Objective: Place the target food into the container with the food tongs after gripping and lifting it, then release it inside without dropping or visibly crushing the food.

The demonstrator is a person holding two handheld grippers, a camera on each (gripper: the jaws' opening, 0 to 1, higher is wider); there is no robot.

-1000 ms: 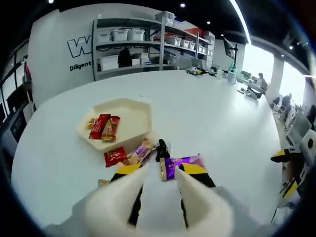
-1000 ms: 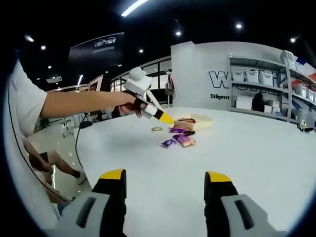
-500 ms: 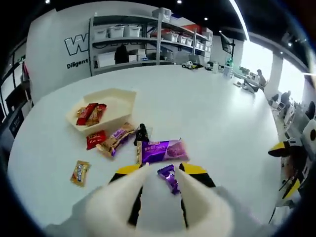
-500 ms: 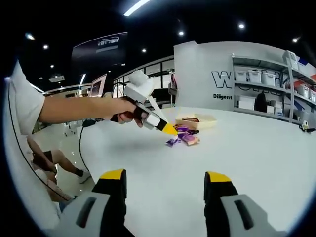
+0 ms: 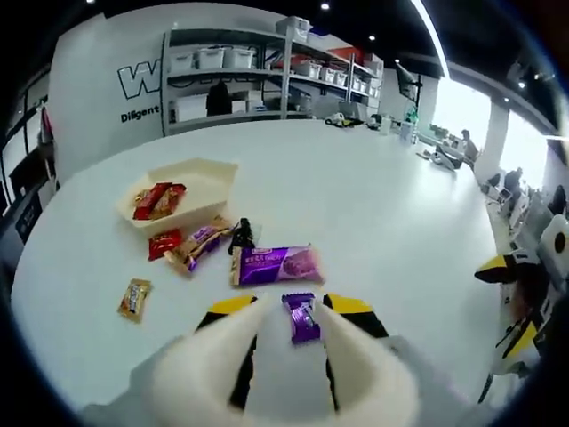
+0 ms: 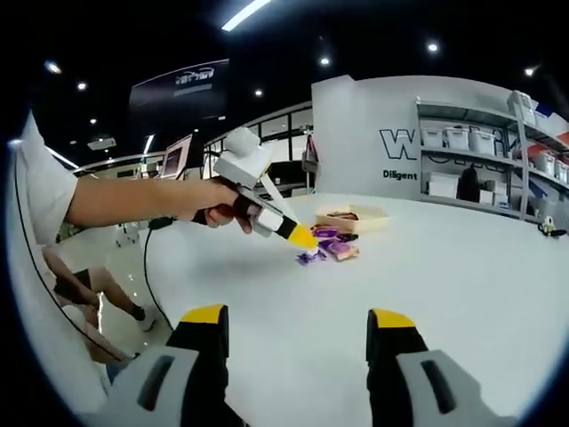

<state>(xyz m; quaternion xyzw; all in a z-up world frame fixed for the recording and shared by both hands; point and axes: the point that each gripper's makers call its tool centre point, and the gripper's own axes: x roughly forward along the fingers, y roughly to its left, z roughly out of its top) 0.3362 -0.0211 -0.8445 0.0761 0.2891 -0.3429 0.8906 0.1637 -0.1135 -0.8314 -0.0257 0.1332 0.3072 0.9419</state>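
Several wrapped snacks lie scattered on the white tabletop [image 5: 382, 205] in the left gripper view. Farthest left is a small gold-brown candy [image 5: 133, 298]. Up and right of it, in the upper left of the frame, sits the cream container [image 5: 209, 173] with red-wrapped bars already inside, so part of the job looks done. Just below the container's near edge lie a red packet [image 5: 163, 242], a tan and purple bar [image 5: 197, 245] and a small dark item [image 5: 240, 236] too small to name. Right of those is the large purple wafer pack [image 5: 276, 264], and below it, low in the centre, a small purple candy [image 5: 301, 317]. The left tongs [image 5: 288, 329] stand open with this candy between their tips, untouched; it seems the next target, lined up for a gentle squeeze. In the right gripper view, the right tongs [image 6: 298, 334] hang open and empty at the bottom, well back from the snacks, probably kept clear of the working hand.
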